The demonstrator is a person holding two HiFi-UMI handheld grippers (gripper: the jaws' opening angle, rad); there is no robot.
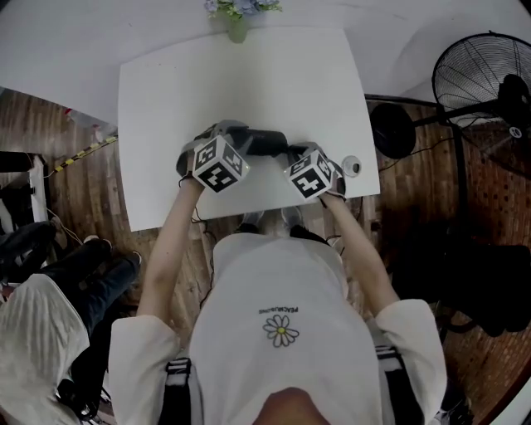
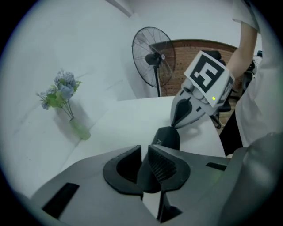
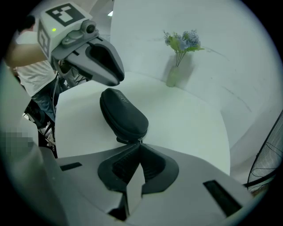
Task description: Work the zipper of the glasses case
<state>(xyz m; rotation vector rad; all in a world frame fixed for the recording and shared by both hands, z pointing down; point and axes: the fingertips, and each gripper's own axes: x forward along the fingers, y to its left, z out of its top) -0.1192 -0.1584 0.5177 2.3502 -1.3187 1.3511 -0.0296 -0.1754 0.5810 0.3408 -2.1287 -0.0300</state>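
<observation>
- the white table [image 1: 249, 75] takes up the middle of the room, with its far edge at 12 o'clock against a pale wall.
- the person working stands at the table's 6 o'clock edge in a white t-shirt [image 1: 282, 315], with both bare forearms reaching forward over the tabletop.
- a second person [image 1: 58, 324] sits off at 8 o'clock, in dark trousers and a pale top.
- a black standing fan [image 1: 488, 83] stands on the wooden floor at 2 o'clock, well apart from the table.
- the left gripper [image 1: 239, 138] meets the case from 9 o'clock. its jaws are clamped on that end of the case, and the dark shell fills the gap between them.
- the right gripper [image 1: 293, 153] meets the case from 3 o'clock. its jaws are pressed together at the tips, right at the case's near end, nipping the small metal zipper pull [image 3: 139, 141].
- the black glasses case [image 1: 264, 141] lies flat on the table between the two grippers, in the half nearer the 6 o'clock edge. its long axis runs from 9 to 3 o'clock, and it looks closed from the right gripper view.
- a green vase of blue flowers [image 1: 238, 18] stands upright at the table's 12 o'clock edge, well apart from the case.
- a small round object [image 1: 353, 166] sits on the table near its edge, just beside the right gripper at its 3 o'clock. it is too small to tell what it is.
</observation>
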